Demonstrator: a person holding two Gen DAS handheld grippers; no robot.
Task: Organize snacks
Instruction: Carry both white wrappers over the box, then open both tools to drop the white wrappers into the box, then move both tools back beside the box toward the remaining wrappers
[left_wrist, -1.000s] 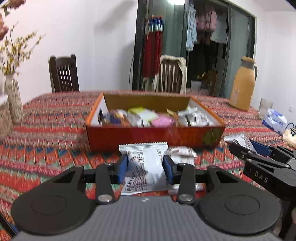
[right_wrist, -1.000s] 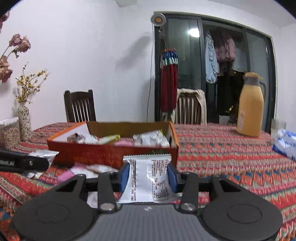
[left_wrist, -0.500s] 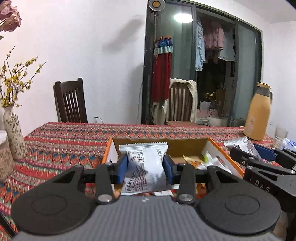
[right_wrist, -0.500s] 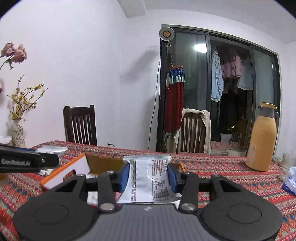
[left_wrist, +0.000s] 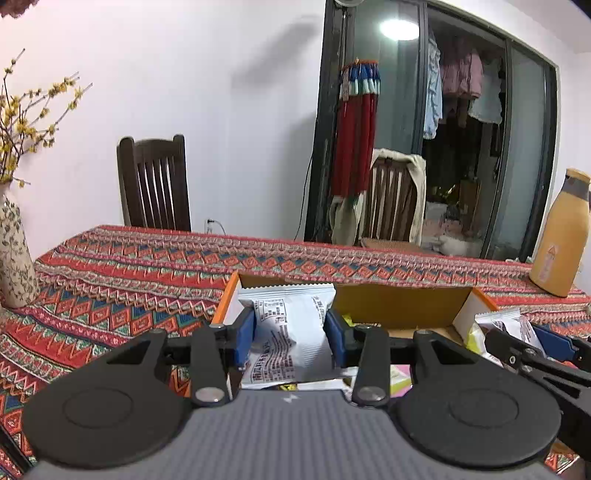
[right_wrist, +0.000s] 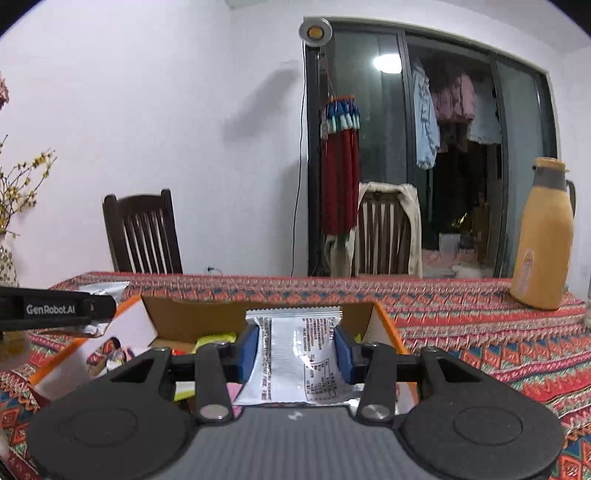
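We hold two tongs. The left tongs (left_wrist: 290, 334) are clamped on a white packet (left_wrist: 286, 332): both blue pads (left_wrist: 245, 334) press its sides, and the packet stands upright between them, printed face toward the camera. It hangs over the left end of the box (left_wrist: 399, 304).

The right tongs (right_wrist: 297, 347) are clamped on a silver packet (right_wrist: 295, 354) in the same way, pads against both sides, crimped top edge uppermost. This packet hangs over the right end of the box (right_wrist: 258, 314).

In the left view, the right tongs appear at the right edge, carrying their packet. In the right view, the left tongs appear at the left edge as a dark bar with a packet corner behind it.

The box is open-topped, orange outside and brown inside. It lies on the counter (left_wrist: 147, 266), which carries a patterned red cloth. Loose snacks (right_wrist: 216, 338) lie inside the box.

Further out on the counter stand a yellow jug (right_wrist: 543, 240) at the right and a vase (left_wrist: 14, 251) at the left. Two chairs (left_wrist: 155, 184) stand behind the counter.
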